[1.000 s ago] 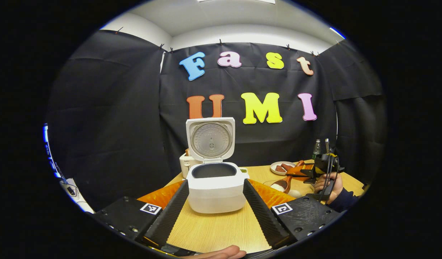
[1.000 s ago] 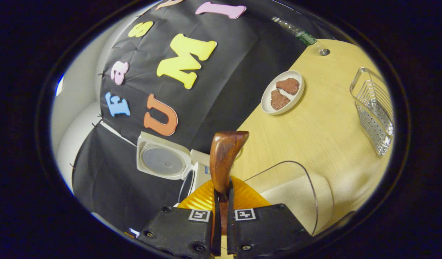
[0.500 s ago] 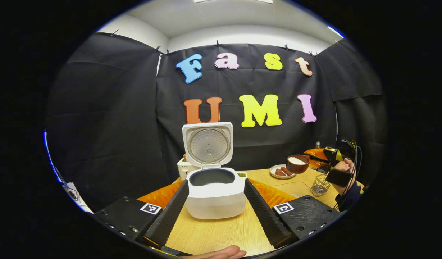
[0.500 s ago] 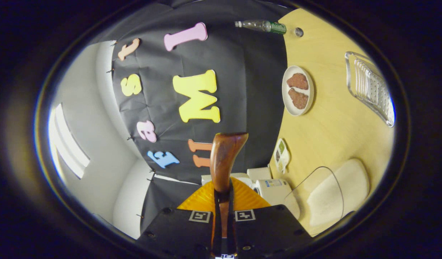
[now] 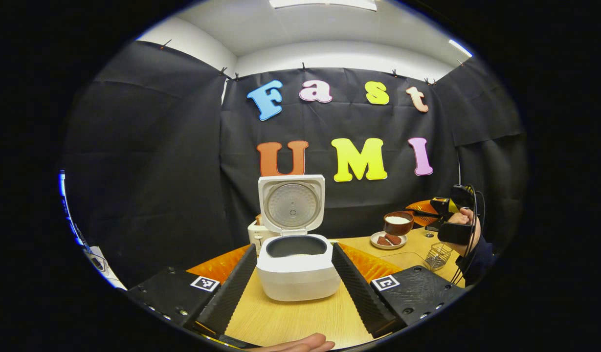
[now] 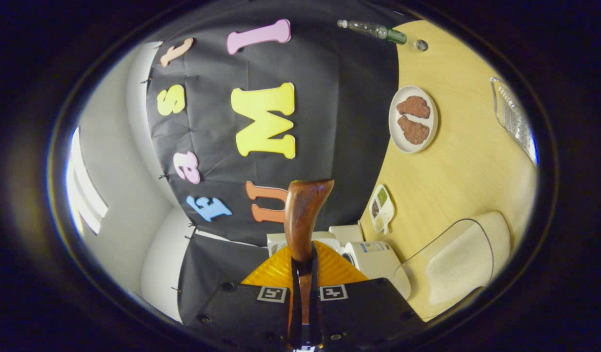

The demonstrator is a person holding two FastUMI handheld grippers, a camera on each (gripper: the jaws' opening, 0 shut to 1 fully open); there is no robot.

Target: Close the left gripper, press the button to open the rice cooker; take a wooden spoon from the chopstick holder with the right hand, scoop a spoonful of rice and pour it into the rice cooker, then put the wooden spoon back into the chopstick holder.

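Observation:
The white rice cooker [image 5: 298, 274] stands open on the wooden table [image 5: 290, 318], lid [image 5: 292, 203] upright, a little rice in its pot. My left gripper [image 5: 294, 249] is open, with one finger on each side of the cooker. At the far right, a hand holds my right gripper [image 5: 439, 212] up above the table. It is shut on the wooden spoon [image 5: 398, 222], whose bowl carries white rice. In the right gripper view the spoon [image 6: 305, 215] rises from between the shut fingers of the right gripper [image 6: 302, 293]. The wire chopstick holder [image 5: 438, 255] stands below that hand.
A glass bowl of rice [image 6: 456, 259] sits near the cooker [image 6: 373, 256]. A plate [image 6: 413, 120] with two brown pieces, a small divided dish [image 6: 381, 208], a bottle [image 6: 373, 30] and the wire holder [image 6: 515, 117] lie farther off. A white appliance [image 5: 255, 232] stands behind the cooker.
The right gripper lifted the rice-filled spoon out of the glass bowl and rolled sideways, and now holds it high at the right. The left gripper drew back slightly and stayed open.

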